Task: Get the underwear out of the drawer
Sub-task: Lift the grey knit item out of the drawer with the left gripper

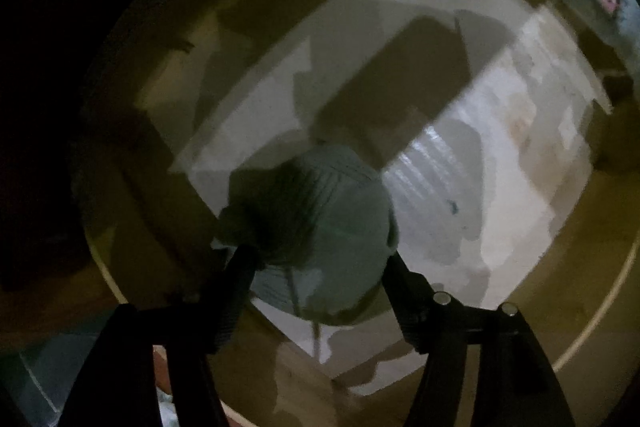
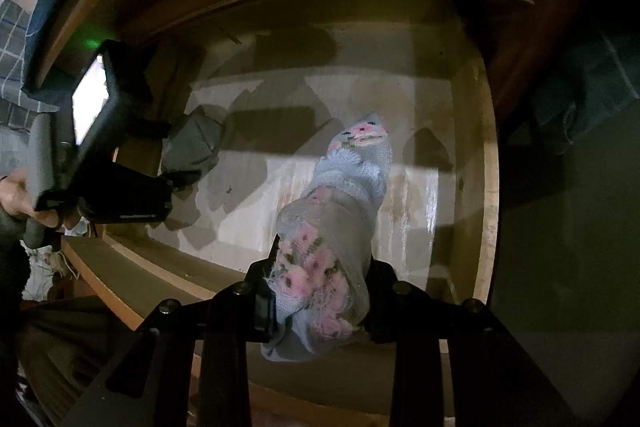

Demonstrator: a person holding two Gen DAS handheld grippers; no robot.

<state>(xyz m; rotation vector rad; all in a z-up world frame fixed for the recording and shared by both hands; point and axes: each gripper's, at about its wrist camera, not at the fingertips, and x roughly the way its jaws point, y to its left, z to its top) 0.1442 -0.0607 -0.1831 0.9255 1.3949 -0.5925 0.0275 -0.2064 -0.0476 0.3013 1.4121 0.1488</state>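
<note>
1. Tongs first: the right gripper is clenched on a pale-blue knitted piece of underwear with pink flowers. It points steeply down, so the cloth hangs over the middle of the drawer and clear of its floor. That suits lifting it straight out.
2. The left gripper is released. Its jaws stand wide on either side of a grey-green bundle and do not visibly squeeze it, probably lined up for a grasp.
3. The drawer is pulled open – wooden walls, pale worn floor – which leaves room for both tools to come in from above.
4. The grey-green bundle lies on the drawer floor at the left, close to the left wall, not yet out.
5. The floral piece is bunched between the pads – loose threads stick out at the near end.
</note>
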